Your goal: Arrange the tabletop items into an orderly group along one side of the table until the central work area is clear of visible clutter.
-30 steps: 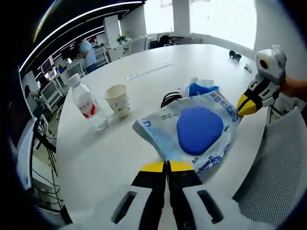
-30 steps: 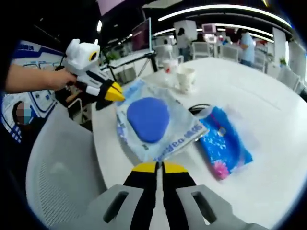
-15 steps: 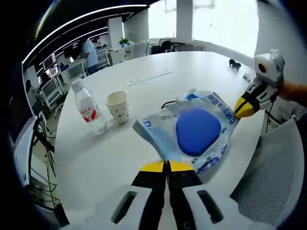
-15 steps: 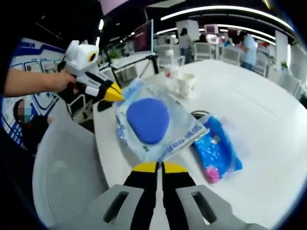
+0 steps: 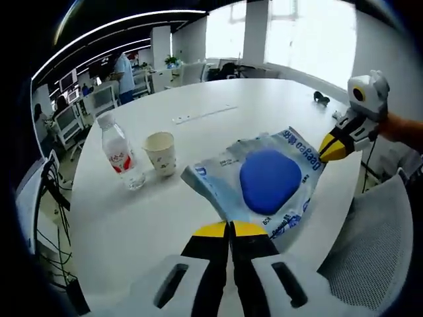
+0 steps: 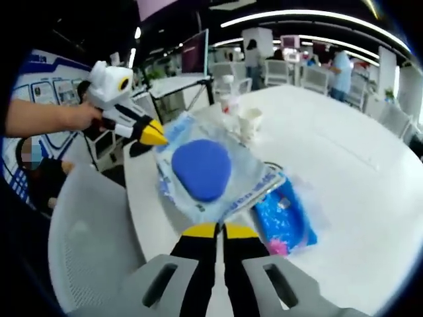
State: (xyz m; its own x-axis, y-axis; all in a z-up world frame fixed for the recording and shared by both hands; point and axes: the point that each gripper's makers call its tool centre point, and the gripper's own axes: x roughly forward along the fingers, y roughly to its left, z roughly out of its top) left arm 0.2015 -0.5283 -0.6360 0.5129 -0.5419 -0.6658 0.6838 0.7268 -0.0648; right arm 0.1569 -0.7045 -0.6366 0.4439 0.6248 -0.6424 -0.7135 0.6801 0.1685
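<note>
A pale blue plastic package point(image 5: 268, 179) with a dark blue oval inside hangs above the white table point(image 5: 132, 224), stretched between both grippers. My left gripper point(image 5: 230, 228) is shut on its near corner. My right gripper point(image 5: 328, 148) comes in from the right, held by a hand, and pinches the far corner. In the right gripper view the same package point(image 6: 201, 170) sits in my right gripper point(image 6: 215, 229), with my left gripper point(image 6: 155, 138) on the opposite corner. A bright blue packet point(image 6: 284, 214) lies on the table under the package's edge.
A water bottle point(image 5: 119, 153) and a paper cup point(image 5: 162, 152) stand together at the left. A white strip point(image 5: 205, 113) and a small black object point(image 5: 320, 98) lie farther back. A grey mesh chair point(image 5: 370, 257) stands at the table's edge. Office desks and people fill the background.
Both grippers have risen with the package between them. In the left gripper view the package now hides the blue packet and black cable behind it.
</note>
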